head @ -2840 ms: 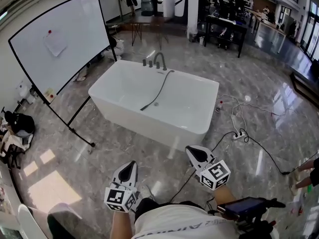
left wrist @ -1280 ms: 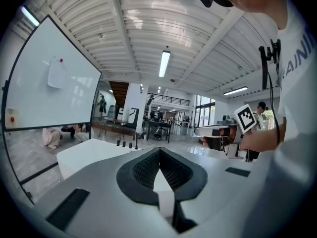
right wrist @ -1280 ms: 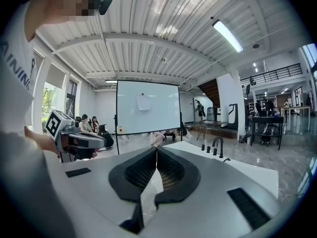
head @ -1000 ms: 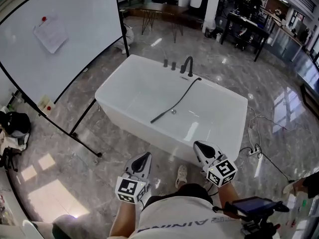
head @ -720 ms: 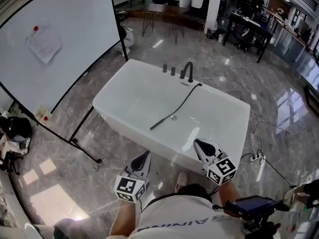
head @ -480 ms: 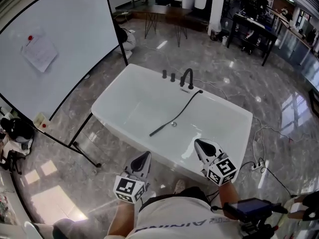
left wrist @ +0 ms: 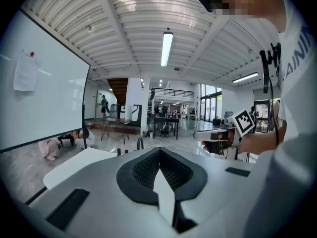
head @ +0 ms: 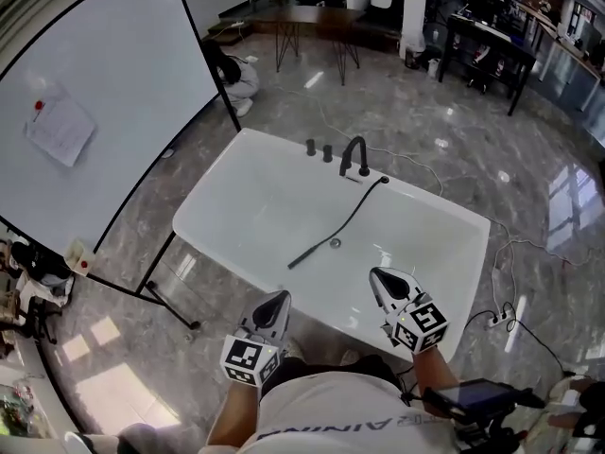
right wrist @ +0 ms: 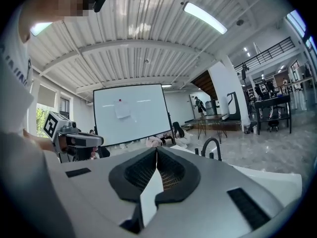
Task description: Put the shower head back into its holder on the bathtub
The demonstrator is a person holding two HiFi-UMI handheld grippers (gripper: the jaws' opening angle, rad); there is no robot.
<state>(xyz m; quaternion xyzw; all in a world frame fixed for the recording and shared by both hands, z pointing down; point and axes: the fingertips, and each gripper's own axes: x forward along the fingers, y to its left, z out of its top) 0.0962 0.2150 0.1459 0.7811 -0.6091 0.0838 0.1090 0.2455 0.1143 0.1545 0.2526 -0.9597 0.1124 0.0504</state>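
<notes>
The white bathtub (head: 223, 253) stands on the marble floor in the head view. A dark shower head (head: 301, 257) lies inside it, and its hose (head: 354, 211) runs up to the far rim beside the black faucet (head: 355, 152) and two knobs (head: 319, 148). My left gripper (head: 281, 297) is shut and empty, just short of the tub's near wall. At the near rim my right gripper (head: 377, 274) is also shut and empty. From the left gripper (left wrist: 159, 150) I see the faucet (left wrist: 140, 144). The right gripper (right wrist: 156, 150) shows that faucet (right wrist: 210, 147) too.
A large whiteboard (head: 95, 112) on a black stand (head: 175, 312) is left of the tub. A power strip and cables (head: 497, 318) lie on the floor at right. Tables (head: 317, 17) stand far back; a person (head: 232, 76) crouches near the whiteboard. Bags (head: 28, 272) sit far left.
I have walked closer to the tub, which now fills more of the head view. Both grippers came forward to its near wall, the right reaching the rim. Both stay shut.
</notes>
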